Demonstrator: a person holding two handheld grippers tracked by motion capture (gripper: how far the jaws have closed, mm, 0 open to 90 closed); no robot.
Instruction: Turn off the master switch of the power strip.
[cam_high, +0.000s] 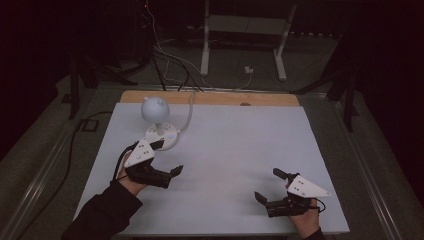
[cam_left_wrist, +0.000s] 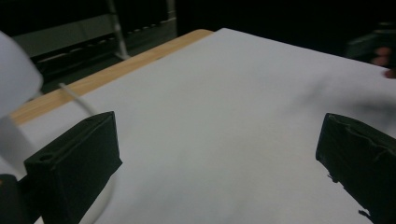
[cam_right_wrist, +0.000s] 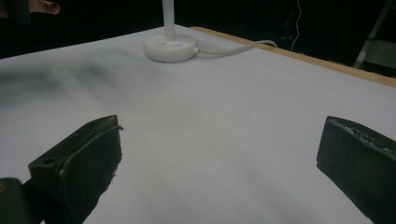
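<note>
A small white desk lamp (cam_high: 155, 110) with a round head stands on a round base (cam_high: 165, 138) at the back left of the white table (cam_high: 230, 145). Its base (cam_right_wrist: 170, 47) and stem also appear far off in the right gripper view. My left gripper (cam_high: 167, 157) is open just in front of the base, one jaw almost at its rim, with nothing between the jaws. In the left gripper view the gripper (cam_left_wrist: 218, 135) stands wide open over bare table, the lamp head (cam_left_wrist: 11, 74) blurred at the left. My right gripper (cam_high: 269, 185) (cam_right_wrist: 219, 140) is open and empty near the front right.
The lamp's white cable (cam_high: 189, 114) runs off the back edge, over a wooden strip (cam_high: 210, 98). Behind the table are floor cables and a white metal stand (cam_high: 245, 30). The room around is dark.
</note>
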